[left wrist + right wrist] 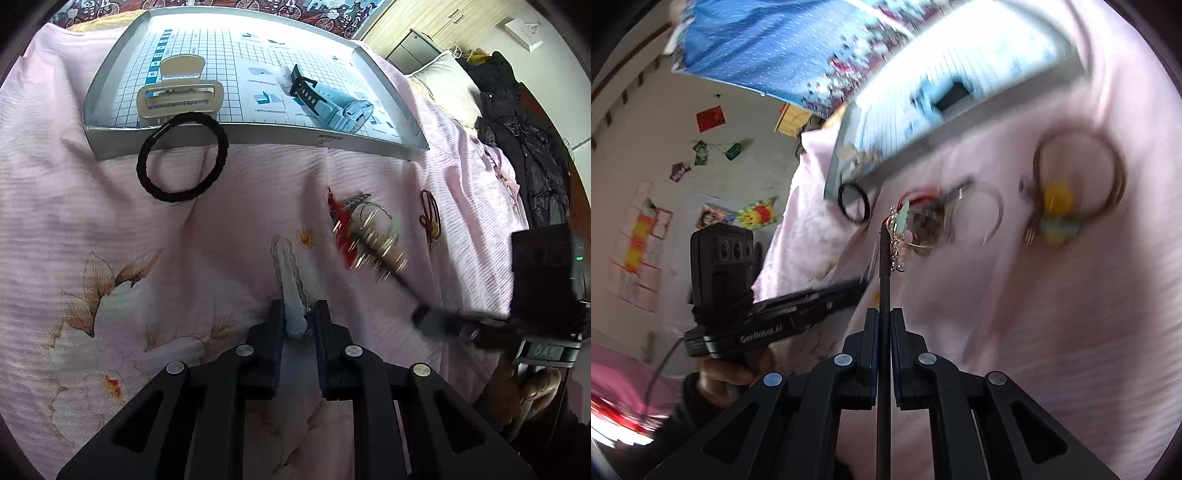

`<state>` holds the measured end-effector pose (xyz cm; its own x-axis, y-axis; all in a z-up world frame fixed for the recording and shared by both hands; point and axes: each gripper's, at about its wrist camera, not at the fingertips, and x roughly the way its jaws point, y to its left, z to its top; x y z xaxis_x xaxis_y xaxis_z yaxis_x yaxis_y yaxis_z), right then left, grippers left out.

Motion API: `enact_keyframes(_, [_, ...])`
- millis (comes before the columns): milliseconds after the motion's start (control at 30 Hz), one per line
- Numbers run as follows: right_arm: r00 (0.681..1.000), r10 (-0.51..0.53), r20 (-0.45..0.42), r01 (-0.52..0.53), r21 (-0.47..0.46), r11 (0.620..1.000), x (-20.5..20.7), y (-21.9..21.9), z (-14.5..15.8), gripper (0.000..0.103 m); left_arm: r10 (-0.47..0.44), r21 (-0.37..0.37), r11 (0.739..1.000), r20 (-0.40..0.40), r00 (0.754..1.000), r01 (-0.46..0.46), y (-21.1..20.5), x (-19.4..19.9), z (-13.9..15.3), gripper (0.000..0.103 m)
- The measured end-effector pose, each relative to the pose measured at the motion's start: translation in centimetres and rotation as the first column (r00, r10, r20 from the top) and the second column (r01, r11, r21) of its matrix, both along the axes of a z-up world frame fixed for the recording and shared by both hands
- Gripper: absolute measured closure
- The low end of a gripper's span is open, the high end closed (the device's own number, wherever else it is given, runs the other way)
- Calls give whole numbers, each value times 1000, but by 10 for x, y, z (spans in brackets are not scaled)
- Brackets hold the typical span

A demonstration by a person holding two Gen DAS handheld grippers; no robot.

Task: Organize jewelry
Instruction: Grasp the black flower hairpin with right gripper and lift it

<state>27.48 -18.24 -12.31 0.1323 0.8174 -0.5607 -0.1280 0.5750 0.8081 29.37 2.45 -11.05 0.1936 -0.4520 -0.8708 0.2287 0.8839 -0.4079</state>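
My left tool (pixel 298 314) is clamped on a pale blue hair clip (pixel 290 284) lying on the pink bedsheet (pixel 92 221). My right tool (pixel 884 321) is clamped on a thin dark hair stick (pixel 884 280) with a dangling charm (pixel 899 225) at its tip. At 12 o'clock sits a gridded tray (pixel 258 134) holding a beige claw clip (pixel 181 92) and a blue watch (pixel 332 99). A black hair tie (pixel 183 157) leans on its front rim.

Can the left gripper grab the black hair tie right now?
Probably not yet. The left gripper is shut on a light blue hair clip, so it's full. Nothing blocks the black hair tie, leaning on the tray.
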Motion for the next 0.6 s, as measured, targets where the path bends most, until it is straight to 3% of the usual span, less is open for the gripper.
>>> enact_keyframes(100, [996,-5,-89,7,30,1000,-1,-3,-13,97,4,-1,1000,0,1000,-4,1,-1,1,90])
enact_keyframes(333, [992,-12,-122,17,38,999,-10,-16,-9,97,7,1,1000,-1,1000,-7,4,-5,3,90])
enact_keyframes(467, [996,-26,-81,28,28,999,-14,-16,-1,97,42,-43,998,-26,999,-43,10,-12,8,90])
enact_keyframes(600, [998,-43,-38,47,112,993,-16,-18,10,97,78,-105,991,-53,996,-83,14,-18,14,90])
